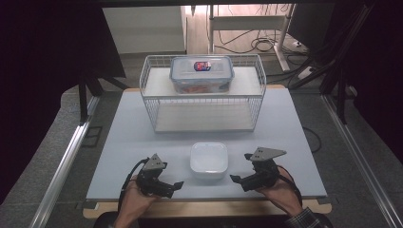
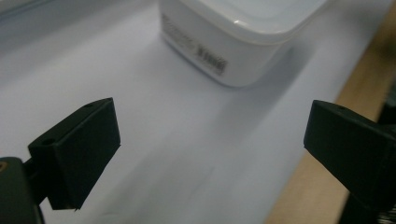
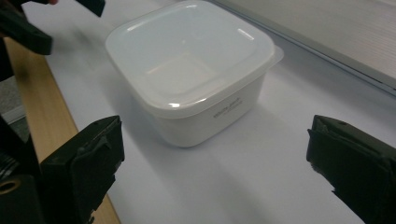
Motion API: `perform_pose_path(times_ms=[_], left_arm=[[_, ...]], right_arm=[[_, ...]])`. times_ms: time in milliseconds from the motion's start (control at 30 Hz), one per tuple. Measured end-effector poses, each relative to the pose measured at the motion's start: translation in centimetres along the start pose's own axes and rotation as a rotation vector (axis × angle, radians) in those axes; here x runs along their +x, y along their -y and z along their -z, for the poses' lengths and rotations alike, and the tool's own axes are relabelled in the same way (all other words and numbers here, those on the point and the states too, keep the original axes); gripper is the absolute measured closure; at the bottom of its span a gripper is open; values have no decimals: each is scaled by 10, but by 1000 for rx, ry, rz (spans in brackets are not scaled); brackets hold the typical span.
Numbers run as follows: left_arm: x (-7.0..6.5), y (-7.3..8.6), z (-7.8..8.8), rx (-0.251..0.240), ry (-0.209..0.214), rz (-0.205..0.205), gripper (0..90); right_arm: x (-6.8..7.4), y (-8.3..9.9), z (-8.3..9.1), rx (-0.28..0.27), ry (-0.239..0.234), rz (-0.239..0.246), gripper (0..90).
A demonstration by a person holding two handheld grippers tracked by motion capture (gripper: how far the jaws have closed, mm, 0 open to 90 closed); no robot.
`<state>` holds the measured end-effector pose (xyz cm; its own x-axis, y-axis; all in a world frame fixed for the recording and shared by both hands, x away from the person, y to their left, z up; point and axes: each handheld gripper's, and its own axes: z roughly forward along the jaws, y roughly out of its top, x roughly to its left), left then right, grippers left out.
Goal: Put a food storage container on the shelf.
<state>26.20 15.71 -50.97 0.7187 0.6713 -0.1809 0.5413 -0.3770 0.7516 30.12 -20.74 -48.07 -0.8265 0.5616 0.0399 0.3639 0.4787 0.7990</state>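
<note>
The lidded white tub (image 1: pixel 208 160) sat near the table's (image 1: pixel 119 156) front edge between both grippers — left gripper (image 1: pixel 175 185) and right gripper (image 1: pixel 238 179) gaped empty; the right gripper view showed its printed label (illegible) (image 3: pixel 228 108).

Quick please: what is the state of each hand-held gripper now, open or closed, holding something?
Left hand-held gripper: open, holding nothing.
Right hand-held gripper: open, holding nothing.
</note>
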Motion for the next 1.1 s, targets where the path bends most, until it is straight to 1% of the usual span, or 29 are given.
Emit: perform_pose_path(times_ms=[33,67,100,167,233,267,300,333,367,400,433,467,500,533,567,600,633,700,767,800,833,867,900,933,967,1000,1033,1067,1100], left_arm=[[0,-2,0,-1,-2,-8,57],[-1,-4,0,1,-5,-17,64],[-1,-7,-1,0,-9,-25,71],[0,-12,-3,0,-5,-33,74],[3,-19,-5,-3,-11,-40,74],[6,-28,-6,-6,-20,-46,87],[6,-28,-6,-6,-20,-46,95],[7,-33,-6,-10,-22,-53,95],[10,-42,-9,-18,-28,-71,113],[10,-42,-9,-18,-28,-71,116],[11,-46,-12,-22,-27,-68,116],[13,-54,-20,-20,-15,-64,120],[13,-54,-20,-20,-15,-64,120],[14,-57,-24,-18,-11,-64,120],[16,-59,-28,-17,9,-59,118],[17,-61,-32,-19,38,-45,108],[19,-63,-35,-15,52,-33,97],[21,-66,-41,-11,76,-16,87],[23,-67,-47,-1,80,-7,81],[24,-67,-50,7,91,-2,81],[25,-67,-56,26,109,9,77],[25,-67,-56,26,109,9,75],[25,-66,-59,40,122,5,75],[25,-65,-61,37,144,18,66],[25,-65,-62,39,167,28,72],[25,-64,-63,40,184,48,74],[25,-63,-64,42,201,53,83],[24,-63,-64,49,209,52,85],[23,-62,-64,62,212,61,77]], right_arm=[[-1,-1,-1,14,16,-5,40],[-2,-2,-2,24,18,-7,38],[-4,-5,-1,40,7,-14,42],[-5,-7,0,39,-2,-23,50],[-6,-13,3,46,4,-32,72],[-6,-18,5,56,8,-40,99],[-6,-18,5,56,8,-40,99],[-7,-20,5,59,12,-48,118],[-10,-23,4,59,3,-77,157],[-10,-23,4,59,3,-77,157],[-13,-25,2,65,-3,-89,173],[-18,-28,-2,69,-16,-107,207],[-18,-28,-2,69,-16,-107,207],[-19,-29,-5,75,-26,-106,223],[-20,-31,-9,78,-33,-107,232],[-20,-33,-12,79,-39,-111,236],[-21,-35,-16,80,-49,-110,237],[-21,-38,-24,89,-56,-109,233],[-24,-39,-35,108,-66,-122,209],[-24,-39,-35,108,-66,-122,209],[-24,-38,-42,126,-78,-138,196],[-24,-38,-42,126,-78,-138,196],[-24,-38,-45,140,-79,-140,192],[-24,-37,-47,153,-77,-143,185],[-24,-36,-50,150,-92,-157,193],[-24,-36,-51,149,-109,-175,203],[-24,-35,-52,150,-118,-188,219],[-24,-35,-52,150,-131,-202,247],[-24,-34,-52,151,-159,-220,261]])
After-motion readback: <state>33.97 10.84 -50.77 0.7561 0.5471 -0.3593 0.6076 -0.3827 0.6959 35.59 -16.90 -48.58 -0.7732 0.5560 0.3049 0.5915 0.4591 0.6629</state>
